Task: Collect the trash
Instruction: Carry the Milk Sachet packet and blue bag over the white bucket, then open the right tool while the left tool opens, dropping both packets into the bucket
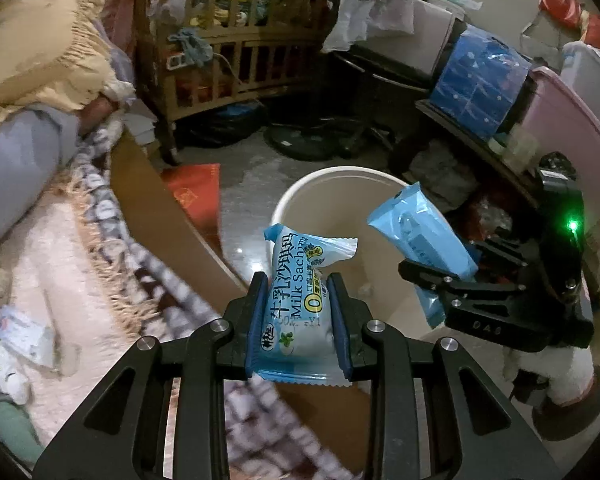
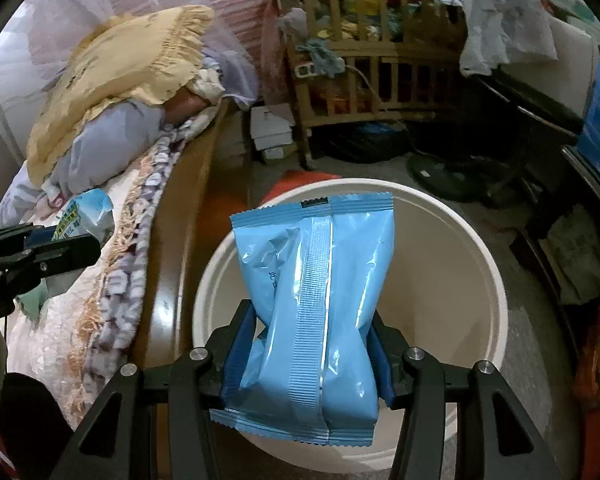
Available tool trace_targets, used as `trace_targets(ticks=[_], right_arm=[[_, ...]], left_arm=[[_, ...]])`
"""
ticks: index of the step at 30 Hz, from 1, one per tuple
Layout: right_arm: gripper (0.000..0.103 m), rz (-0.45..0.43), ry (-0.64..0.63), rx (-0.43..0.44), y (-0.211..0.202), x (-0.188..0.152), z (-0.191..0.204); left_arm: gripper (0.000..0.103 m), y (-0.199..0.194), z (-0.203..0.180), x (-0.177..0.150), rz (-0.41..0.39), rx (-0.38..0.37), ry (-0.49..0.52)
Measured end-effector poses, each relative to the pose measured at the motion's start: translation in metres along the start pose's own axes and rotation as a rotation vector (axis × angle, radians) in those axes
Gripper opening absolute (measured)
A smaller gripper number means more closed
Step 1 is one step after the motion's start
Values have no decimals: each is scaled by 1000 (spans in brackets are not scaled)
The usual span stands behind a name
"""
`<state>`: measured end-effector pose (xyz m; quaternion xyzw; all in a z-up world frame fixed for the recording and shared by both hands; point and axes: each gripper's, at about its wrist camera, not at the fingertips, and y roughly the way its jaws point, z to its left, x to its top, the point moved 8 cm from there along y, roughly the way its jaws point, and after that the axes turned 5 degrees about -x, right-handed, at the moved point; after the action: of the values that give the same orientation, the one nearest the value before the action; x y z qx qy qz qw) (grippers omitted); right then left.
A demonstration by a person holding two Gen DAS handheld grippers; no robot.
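My left gripper (image 1: 298, 282) is shut on a light blue "Milk Sachima" snack packet (image 1: 300, 308), held over the bed's wooden edge just short of a cream round bin (image 1: 300, 188) on the floor. To its right, my right gripper (image 1: 440, 276) is shut on a plain blue packet (image 1: 416, 232) beside the bin. In the right wrist view that blue packet (image 2: 316, 280) is pinched at its waist between the blue pads of my right gripper (image 2: 311, 312), directly above the bin's opening (image 2: 496, 280). At the left edge of that view, my left gripper (image 2: 72, 240) shows with its snack packet (image 2: 86, 216).
A bed with a patterned blanket (image 1: 112, 264) and a yellow pillow (image 1: 44, 48) lies left, bordered by a wooden board (image 1: 168, 220). Behind the bin are a red packet on the floor (image 1: 198, 196), a wooden crib (image 1: 236, 52) and a fan base (image 1: 304, 142). A blue box (image 1: 480, 80) and pink tub (image 1: 572, 128) stand right.
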<state>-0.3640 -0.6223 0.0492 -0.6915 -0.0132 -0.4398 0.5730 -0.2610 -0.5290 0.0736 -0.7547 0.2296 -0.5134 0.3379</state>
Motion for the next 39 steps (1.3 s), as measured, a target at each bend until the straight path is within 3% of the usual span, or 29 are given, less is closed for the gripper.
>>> trace_targets(ticks=[6,8,11,12,16,20,30,39], right_arm=[[51,10,29,-24,3,-2,-13],[55,11,35,-35,4,-2,-16],[71,-1,57,-73,3,-3,-24],[72,-6,68,-83,2,-3,-27],[73,-9,91,-75,-1,-4,-29],[73,4,74,-57,1,-6,-19],[73,-4,-5,11,-1,-2,31],[73,-5,-104,120,-2,1,107]], left_arm=[[28,20,-12,5,0,-53,-20],[29,26,-16,6,-7,-102,-50],[49,34,-17,5,4,-139,-85],[53,35,-16,5,1,-145,-96],[53,29,-10,4,-10,-138,-109],[53,21,0,3,-22,-115,-132],[53,-17,32,-11,-53,47,-93],[53,-74,91,-35,-104,169,-160]])
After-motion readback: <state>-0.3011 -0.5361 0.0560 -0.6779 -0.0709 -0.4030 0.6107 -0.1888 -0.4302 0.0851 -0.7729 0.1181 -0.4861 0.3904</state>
